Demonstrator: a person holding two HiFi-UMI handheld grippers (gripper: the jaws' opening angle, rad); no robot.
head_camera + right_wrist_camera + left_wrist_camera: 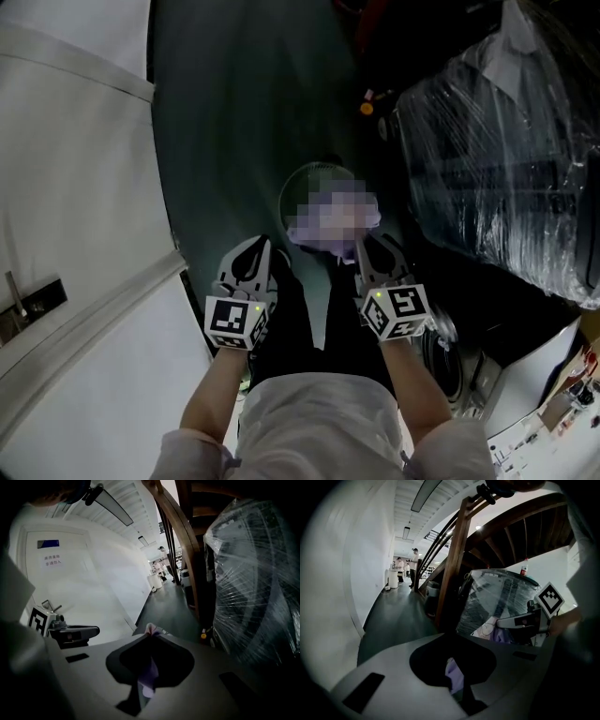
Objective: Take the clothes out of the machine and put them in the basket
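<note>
A lavender garment (330, 217) hangs between my two grippers, above a round pale-green basket (298, 180) on the dark floor. My left gripper (265, 247) is shut on one part of the cloth, seen as a lavender fold (454, 674) pinched in its jaws. My right gripper (362, 244) is shut on another part, a strip of the cloth (150, 670) running through its jaws. In the left gripper view the right gripper (520, 620) shows with the garment (490, 629) bunched beside it. The machine (455, 361) is at the lower right, mostly out of view.
A large plastic-wrapped load (506, 159) fills the right side. A white wall with a door (75, 187) runs along the left. A small orange object (367, 108) lies on the floor beyond the basket. A wooden stair post (454, 559) stands ahead, with people (414, 566) far down the corridor.
</note>
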